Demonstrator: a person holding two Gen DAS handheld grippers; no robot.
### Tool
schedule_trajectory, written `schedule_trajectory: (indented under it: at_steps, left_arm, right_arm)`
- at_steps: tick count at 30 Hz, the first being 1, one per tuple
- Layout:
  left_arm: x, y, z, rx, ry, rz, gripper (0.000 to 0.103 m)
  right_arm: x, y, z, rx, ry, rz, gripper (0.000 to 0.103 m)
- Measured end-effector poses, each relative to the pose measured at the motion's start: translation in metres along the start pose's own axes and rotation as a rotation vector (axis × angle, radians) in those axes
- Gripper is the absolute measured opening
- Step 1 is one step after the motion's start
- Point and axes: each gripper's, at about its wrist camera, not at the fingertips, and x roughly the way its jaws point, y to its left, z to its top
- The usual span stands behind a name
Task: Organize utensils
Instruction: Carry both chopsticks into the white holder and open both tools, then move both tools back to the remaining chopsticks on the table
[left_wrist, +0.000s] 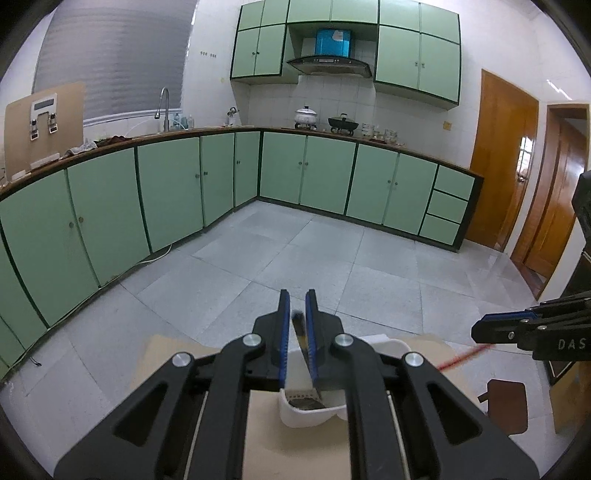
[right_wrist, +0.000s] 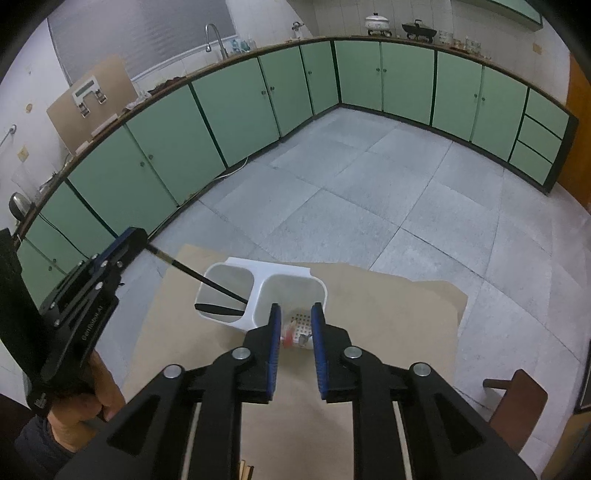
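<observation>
A white two-compartment utensil holder stands on a tan mat; it also shows in the left wrist view. My left gripper is shut on a black chopstick, whose lower end reaches into the holder's left compartment. A second dark utensil lies in that compartment. My right gripper is open above the right compartment, where a red and white item lies on the perforated bottom. The right gripper also shows in the left wrist view.
Green kitchen cabinets line the far walls across a grey tiled floor. A brown chair back stands at the right of the mat. Wooden doors are at the far right.
</observation>
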Motion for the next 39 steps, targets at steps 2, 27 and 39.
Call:
schedule_trajectory:
  at_steps: [2,27,39]
  left_arm:
    - [-0.011,0.003,0.002,0.004,-0.017,-0.001,0.022]
    - [-0.277,-0.001,-0.289,0.015,-0.013,-0.030,0.084]
    - [-0.306,0.001,-0.351,-0.064,-0.002,0.062,0.084]
  right_arm:
    - [-0.008,-0.001,-0.001,0.007,-0.021,0.003,0.018]
    - [-0.082,0.059,-0.409,-0.095,-0.234,-0.035,0.030]
    - [-0.035,0.115,-0.487,-0.276,-0.132,-0.012,0.030]
